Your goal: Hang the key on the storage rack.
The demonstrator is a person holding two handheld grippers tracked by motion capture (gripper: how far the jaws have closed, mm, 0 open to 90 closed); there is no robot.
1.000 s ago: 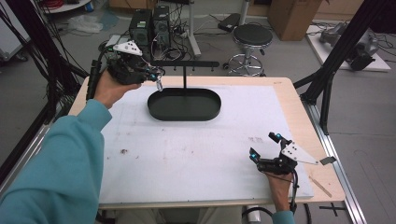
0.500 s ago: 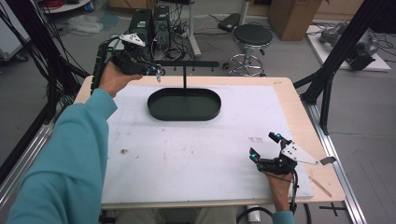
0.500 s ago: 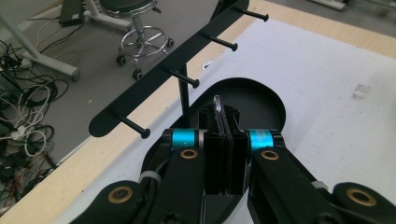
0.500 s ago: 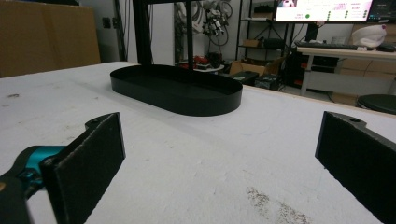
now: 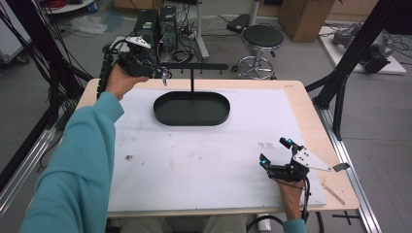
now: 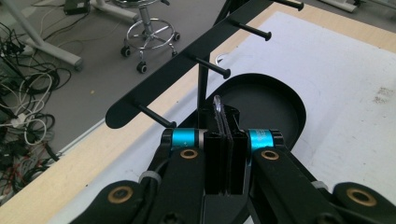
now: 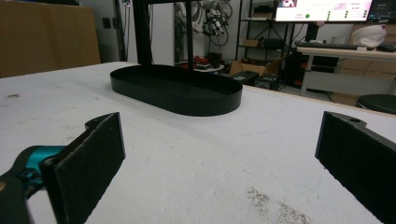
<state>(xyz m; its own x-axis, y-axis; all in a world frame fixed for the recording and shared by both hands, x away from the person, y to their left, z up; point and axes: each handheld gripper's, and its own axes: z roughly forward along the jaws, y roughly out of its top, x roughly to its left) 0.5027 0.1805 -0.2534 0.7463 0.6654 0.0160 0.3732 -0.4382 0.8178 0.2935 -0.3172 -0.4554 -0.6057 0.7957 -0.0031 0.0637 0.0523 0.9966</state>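
**Ana:** Well, look up at the far left corner. The left gripper (image 5: 163, 74) has its fingers (image 6: 215, 161) clamped tight on a thin, flat piece of metal, a ring or loop (image 6: 217, 108) that pokes up between the pads.

**Ben:** And it hangs right by the rack's crossbar (image 5: 194, 66), near its left end.

**Ana:** Right, the pegs (image 6: 209, 65) stick out sideways from that bar, so my guess is the loop is gripped by its lower edge to leave the top free to slip over a peg.

**Ben:** What about the black oval tray (image 5: 191, 108) underneath?

**Ana:** It's the rack's base, resting on the white surface (image 5: 204, 165). Anything that slips off would likely land in it.

**Ben:** And the other hand?

**Ana:** The right gripper (image 5: 277, 151) rests low at the near right of the surface, fingers (image 7: 88, 161) spread wide with nothing between them, well apart from the rack. Parked out of the way, I'd say.
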